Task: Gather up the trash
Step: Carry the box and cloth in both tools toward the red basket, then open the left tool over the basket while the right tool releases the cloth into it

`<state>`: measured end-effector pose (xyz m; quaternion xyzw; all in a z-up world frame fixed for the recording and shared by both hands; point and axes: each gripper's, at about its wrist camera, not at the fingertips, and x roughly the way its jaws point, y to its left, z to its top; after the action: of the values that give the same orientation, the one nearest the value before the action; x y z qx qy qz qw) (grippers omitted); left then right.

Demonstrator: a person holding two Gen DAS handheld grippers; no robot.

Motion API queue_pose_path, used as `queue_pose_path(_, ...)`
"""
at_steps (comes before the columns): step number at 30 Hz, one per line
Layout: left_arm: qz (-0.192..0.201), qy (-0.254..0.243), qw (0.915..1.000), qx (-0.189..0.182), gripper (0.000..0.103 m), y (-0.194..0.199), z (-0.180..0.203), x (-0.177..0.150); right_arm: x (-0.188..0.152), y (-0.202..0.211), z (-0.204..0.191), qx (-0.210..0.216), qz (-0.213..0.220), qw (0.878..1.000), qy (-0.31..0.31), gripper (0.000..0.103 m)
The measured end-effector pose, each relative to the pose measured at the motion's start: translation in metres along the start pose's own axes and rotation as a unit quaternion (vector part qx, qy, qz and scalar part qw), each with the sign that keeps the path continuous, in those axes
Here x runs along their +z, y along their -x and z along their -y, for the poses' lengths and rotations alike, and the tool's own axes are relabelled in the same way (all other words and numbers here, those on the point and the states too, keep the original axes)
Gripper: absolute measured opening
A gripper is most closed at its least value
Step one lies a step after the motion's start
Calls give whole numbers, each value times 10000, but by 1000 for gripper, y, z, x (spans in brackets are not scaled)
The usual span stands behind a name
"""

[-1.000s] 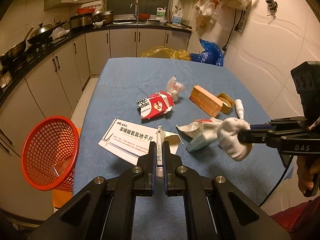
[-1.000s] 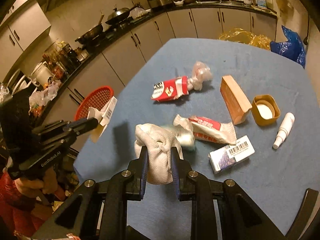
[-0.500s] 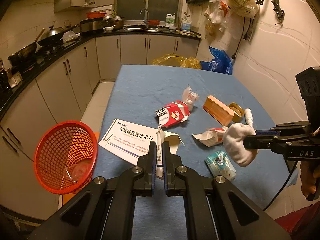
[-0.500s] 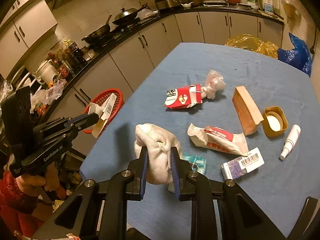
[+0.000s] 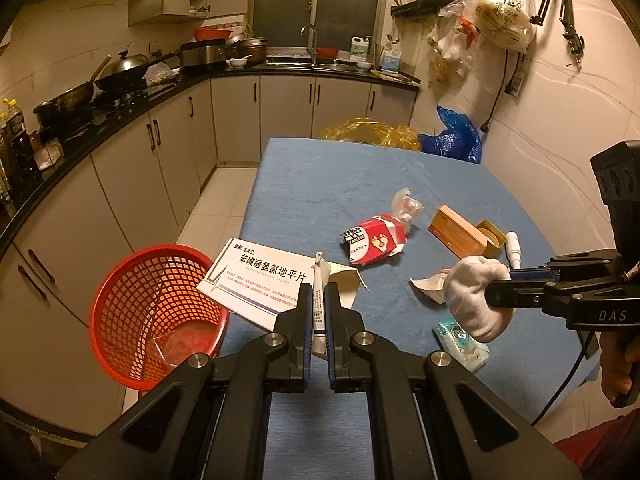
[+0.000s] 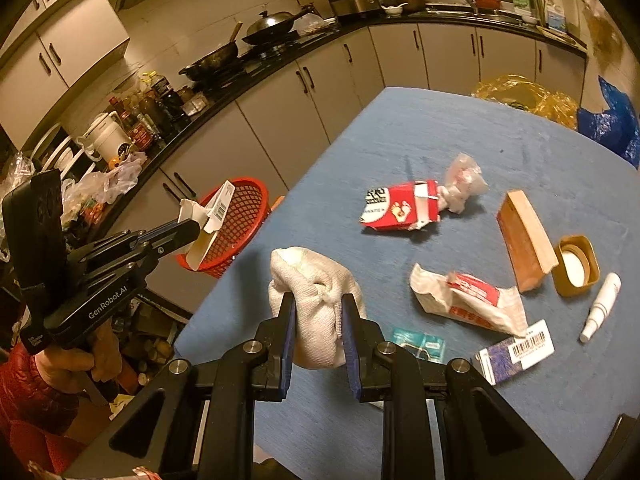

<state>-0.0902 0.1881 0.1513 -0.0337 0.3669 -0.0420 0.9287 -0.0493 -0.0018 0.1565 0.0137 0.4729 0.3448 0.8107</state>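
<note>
Left gripper (image 5: 318, 304): fingers closed flat on a flattened white medicine box (image 5: 260, 278), held above the near left edge of the blue surface (image 5: 340, 176), beside the red mesh basket (image 5: 156, 308) off its left side. Right gripper (image 6: 318, 320): fingers part open, clamped on a wadded white cloth (image 6: 316, 300), held above the near surface. Still lying there: red carton (image 6: 400, 208), torn white wrapper (image 6: 468, 300), orange box (image 6: 524, 236), small white bottle (image 6: 602, 300).
</note>
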Motion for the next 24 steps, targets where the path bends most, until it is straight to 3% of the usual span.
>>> queue_pose_path(24,180,554,9975,395,5,8,-80,0,56,-56,-72,311,-315,9973,582,23)
